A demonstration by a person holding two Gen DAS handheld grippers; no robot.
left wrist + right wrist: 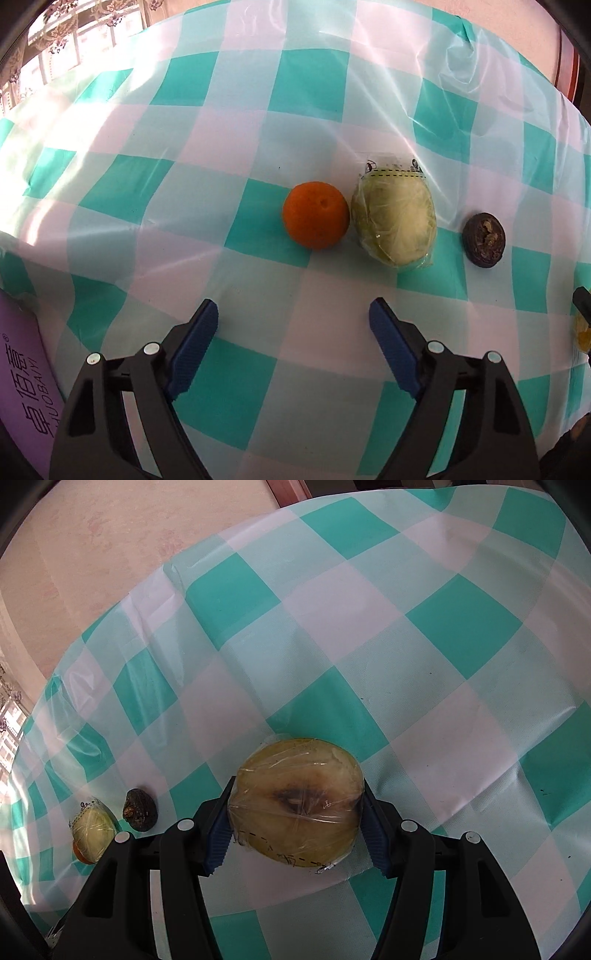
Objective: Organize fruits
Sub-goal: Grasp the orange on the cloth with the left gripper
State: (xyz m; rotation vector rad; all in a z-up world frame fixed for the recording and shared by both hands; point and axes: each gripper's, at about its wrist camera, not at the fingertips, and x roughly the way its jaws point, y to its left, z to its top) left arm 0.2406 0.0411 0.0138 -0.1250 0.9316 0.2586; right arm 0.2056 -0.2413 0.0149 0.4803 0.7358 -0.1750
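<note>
In the left wrist view an orange (316, 214) lies on the checked tablecloth beside a pale green fruit half wrapped in film (393, 218); a dark shrivelled fruit (484, 234) sits to their right. My left gripper (293, 317) stands open short of them with nothing between its blue pads. In the right wrist view my right gripper (295, 812) is shut on a yellowish fruit half wrapped in film (295, 801), brown at its core. The wrapped green half (92, 827) and the dark fruit (140, 810) show far left there, the orange mostly hidden behind the green half.
A teal-and-white checked cloth (221, 129) covers the table. A purple box with printed characters (26, 373) lies at the table's left edge. A pink wall (110, 554) stands beyond the far edge, and a curtained window (55, 37) at the upper left.
</note>
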